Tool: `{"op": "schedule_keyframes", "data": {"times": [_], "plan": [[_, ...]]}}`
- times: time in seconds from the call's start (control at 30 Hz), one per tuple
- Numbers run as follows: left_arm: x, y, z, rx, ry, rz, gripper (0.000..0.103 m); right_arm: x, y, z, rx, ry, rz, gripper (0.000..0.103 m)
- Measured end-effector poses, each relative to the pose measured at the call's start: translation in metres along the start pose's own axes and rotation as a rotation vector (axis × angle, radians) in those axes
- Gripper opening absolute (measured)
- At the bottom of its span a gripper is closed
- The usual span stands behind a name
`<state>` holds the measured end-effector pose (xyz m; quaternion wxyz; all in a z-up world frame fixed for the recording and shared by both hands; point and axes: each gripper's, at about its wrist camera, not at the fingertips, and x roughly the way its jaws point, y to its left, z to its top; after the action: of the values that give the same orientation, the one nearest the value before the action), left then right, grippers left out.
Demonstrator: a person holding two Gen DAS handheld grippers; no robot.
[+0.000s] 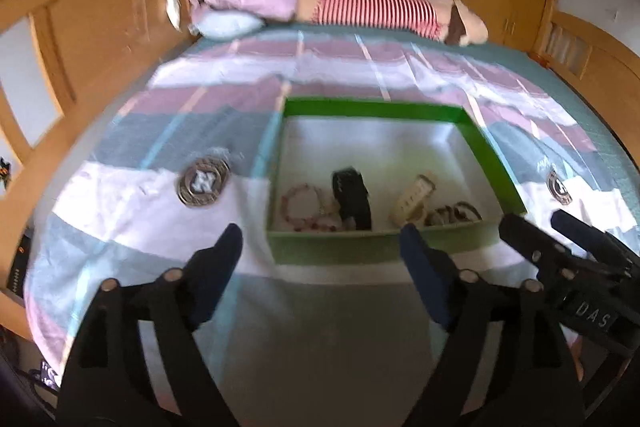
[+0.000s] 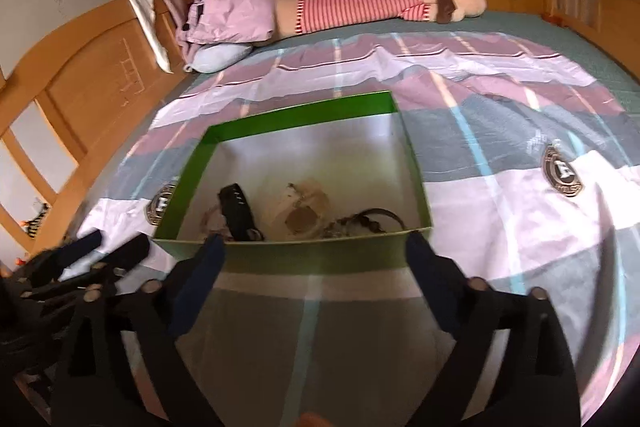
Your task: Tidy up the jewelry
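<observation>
left gripper (image 1: 320, 239): jaws wide apart, nothing between them, pads clear of everything; it hangs over the bed just short of the green box (image 1: 372, 247), right finger overlapping the box's near wall in view, contact not discernible. right gripper (image 2: 316, 251): jaws likewise spread wide and empty, both fingertips at the near wall of the same box, touching or not i cannot tell. fingers are black plastic with dark blue flat pads (image 1: 228, 247). box is shallow, rectangular, green cardboard outside, pale plain lining inside, open-topped, sitting on a striped bedspread (image 1: 120, 219) of pink, white, grey and pale blue cloth, lightly creased, with round embroidered badges (image 1: 203, 181). jewelry lies inside along the near wall: a pink beaded bracelet (image 1: 304, 203), a black strap-like band (image 1: 352, 199), a cream ribbed band (image 1: 414, 197), a tangle of dark pieces (image 1: 454, 213) at the right corner. frames are motion-blurred, so finer detail is lost.
</observation>
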<state>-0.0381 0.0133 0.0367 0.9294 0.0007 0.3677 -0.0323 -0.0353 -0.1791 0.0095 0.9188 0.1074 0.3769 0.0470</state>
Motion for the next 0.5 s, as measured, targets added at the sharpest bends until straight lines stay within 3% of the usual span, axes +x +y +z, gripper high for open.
{"op": "schedule_keyframes", "data": {"times": [0.2,0.3,0.4,0.5], "plan": [[0.003,0.0,0.011,0.001,-0.042,0.005,0.094,0.0,-0.003,0.007,-0.003,-0.07,-0.045,0.096],[0.021,0.0,0.019,-0.025,0.0,-0.022,0.094,0.013,-0.005,0.014,0.009,-0.068,-0.065,0.097],[0.047,0.0,0.036,-0.065,0.096,-0.093,0.095,0.03,-0.012,0.031,0.035,-0.052,-0.076,0.097],[0.065,-0.005,0.05,-0.046,0.152,-0.083,0.096,0.04,-0.012,0.05,0.018,-0.018,-0.108,0.097]]}}
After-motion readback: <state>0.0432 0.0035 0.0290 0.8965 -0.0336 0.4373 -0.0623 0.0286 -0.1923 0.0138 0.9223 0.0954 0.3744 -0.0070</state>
